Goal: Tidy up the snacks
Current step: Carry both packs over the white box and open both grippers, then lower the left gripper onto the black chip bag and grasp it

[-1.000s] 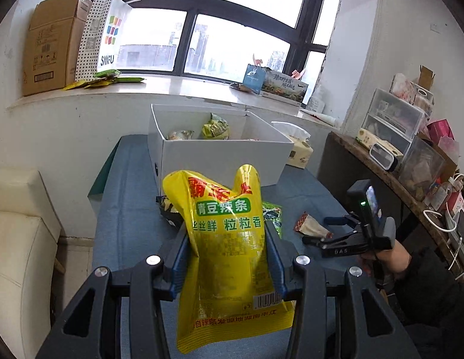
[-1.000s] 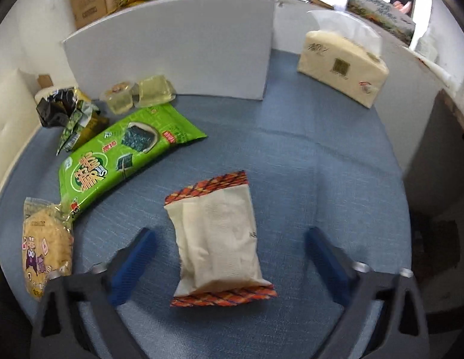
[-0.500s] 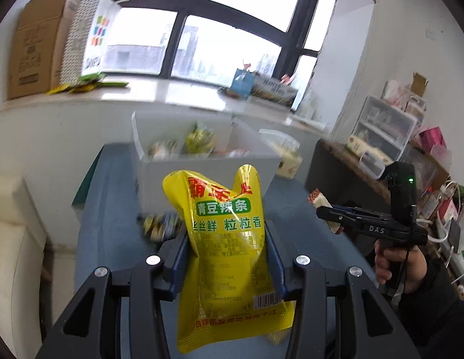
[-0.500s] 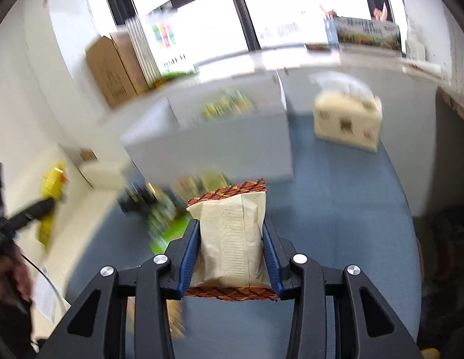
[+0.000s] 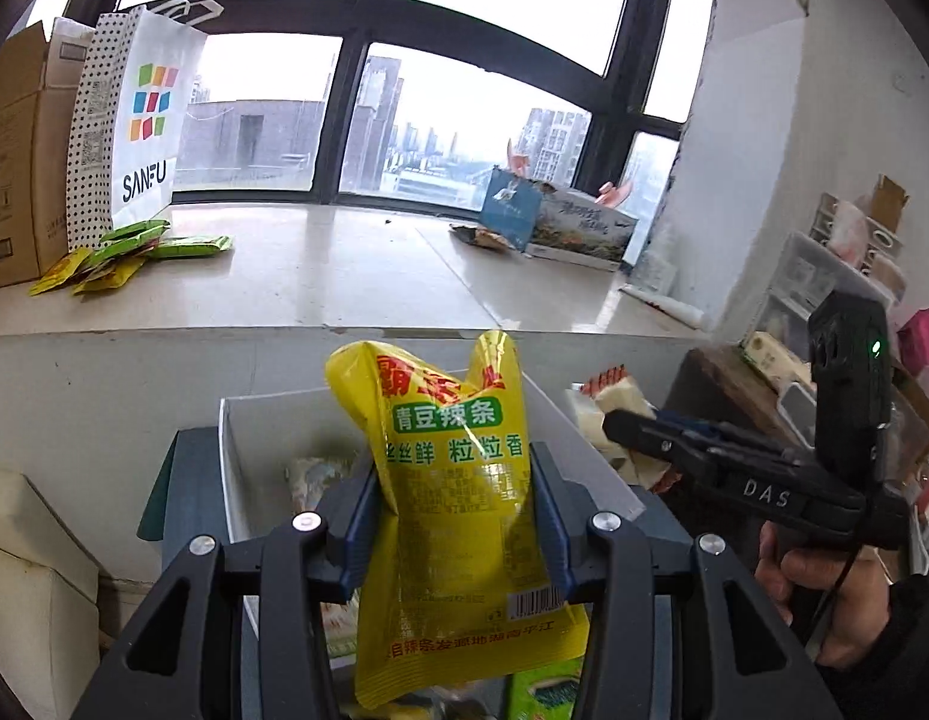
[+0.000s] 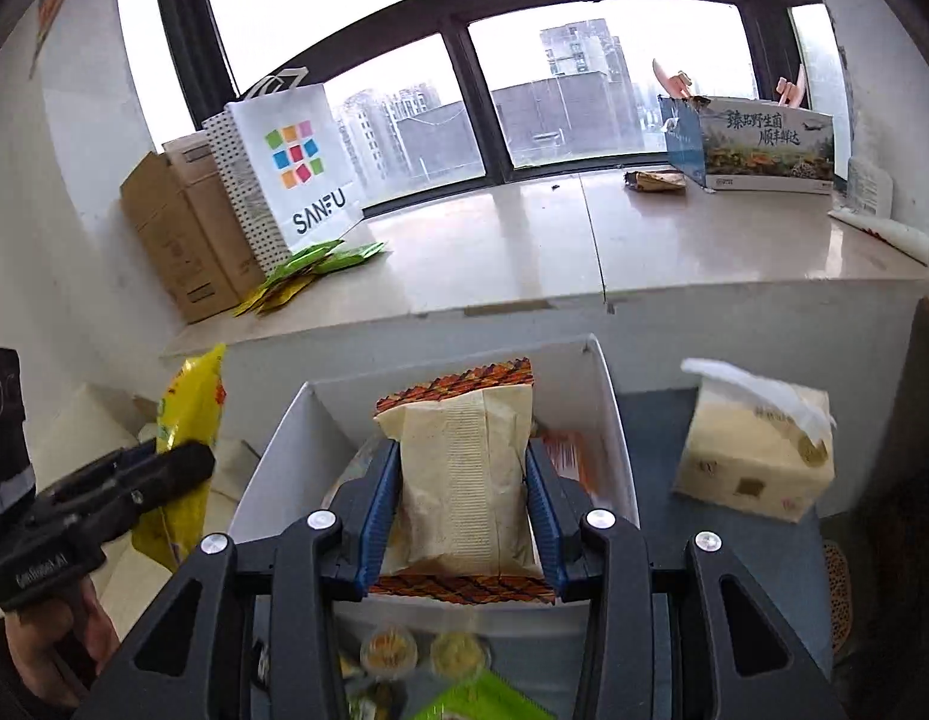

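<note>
1. Above the white open-topped cardboard box [image 6: 608, 420] on the blue-covered bench [image 6: 656, 456], both grippers hang with one packet each, pointing towards the far window.
2. Left gripper [image 5: 452, 516]: its fingers [image 5: 356, 516] pinch a tall yellow plastic snack pouch with green and red lettering [image 5: 458, 480] at mid-height, over the box's left part.
3. Right gripper [image 6: 464, 510]: its fingers [image 6: 377, 516] pinch a cream paper-look snack packet with orange patterned end seals [image 6: 464, 468] by its two long sides, over the box's right part.
4. Done: several packets already lie inside the box, partly hidden.
5. Left to do, by judgement: both held packets must still be released. Round clear tubs [image 6: 389, 645] and a green foil packet [image 6: 482, 699] remain on the bench near the box, so the task is only part finished.
6. Not part of the sorting, by judgement: a beige tissue pack [image 6: 758, 462] on the bench to the right.
7. Change from one second earlier: the cream packet then lay flat on the bench between spread fingers; it is now clamped and lifted. The yellow pouch was already gripped short of the box and has come forward over it.
</note>
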A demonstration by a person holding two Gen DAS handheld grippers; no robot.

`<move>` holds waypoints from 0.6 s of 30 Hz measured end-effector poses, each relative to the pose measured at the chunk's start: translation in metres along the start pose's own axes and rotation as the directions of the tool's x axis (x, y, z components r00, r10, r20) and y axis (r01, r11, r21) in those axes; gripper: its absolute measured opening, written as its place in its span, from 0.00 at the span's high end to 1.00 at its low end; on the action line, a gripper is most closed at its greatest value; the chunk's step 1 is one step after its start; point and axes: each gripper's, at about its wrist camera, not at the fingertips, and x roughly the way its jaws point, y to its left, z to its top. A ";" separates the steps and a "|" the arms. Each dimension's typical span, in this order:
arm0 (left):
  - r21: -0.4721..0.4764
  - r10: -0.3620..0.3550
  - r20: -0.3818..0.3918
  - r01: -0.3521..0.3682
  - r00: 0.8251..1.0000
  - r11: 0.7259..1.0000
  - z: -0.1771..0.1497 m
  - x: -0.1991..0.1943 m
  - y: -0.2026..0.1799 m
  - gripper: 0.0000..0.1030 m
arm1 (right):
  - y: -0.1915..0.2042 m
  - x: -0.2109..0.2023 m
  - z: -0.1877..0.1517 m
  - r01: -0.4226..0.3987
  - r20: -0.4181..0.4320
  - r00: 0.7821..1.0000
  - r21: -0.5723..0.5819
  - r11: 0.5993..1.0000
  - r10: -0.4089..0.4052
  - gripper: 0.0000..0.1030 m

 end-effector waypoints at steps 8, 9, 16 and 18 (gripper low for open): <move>-0.084 0.077 -0.102 -0.085 0.992 0.993 0.005 0.043 0.041 0.00 | -0.018 0.045 0.039 -0.003 -0.045 0.999 0.124 0.992 0.008 0.00; -0.083 0.082 -0.098 -0.090 0.992 0.992 0.001 0.042 0.043 0.00 | -0.017 0.044 0.038 -0.003 -0.033 0.999 0.119 0.993 0.007 0.00; -0.068 0.084 -0.073 -0.089 0.994 0.994 -0.012 0.016 0.044 0.00 | 0.009 0.023 0.022 -0.029 0.035 0.999 -0.004 1.000 0.029 0.00; -0.057 0.079 -0.050 -0.081 0.996 0.995 -0.016 -0.005 0.039 0.00 | 0.019 0.009 0.017 -0.032 0.061 0.998 -0.038 0.999 0.034 0.00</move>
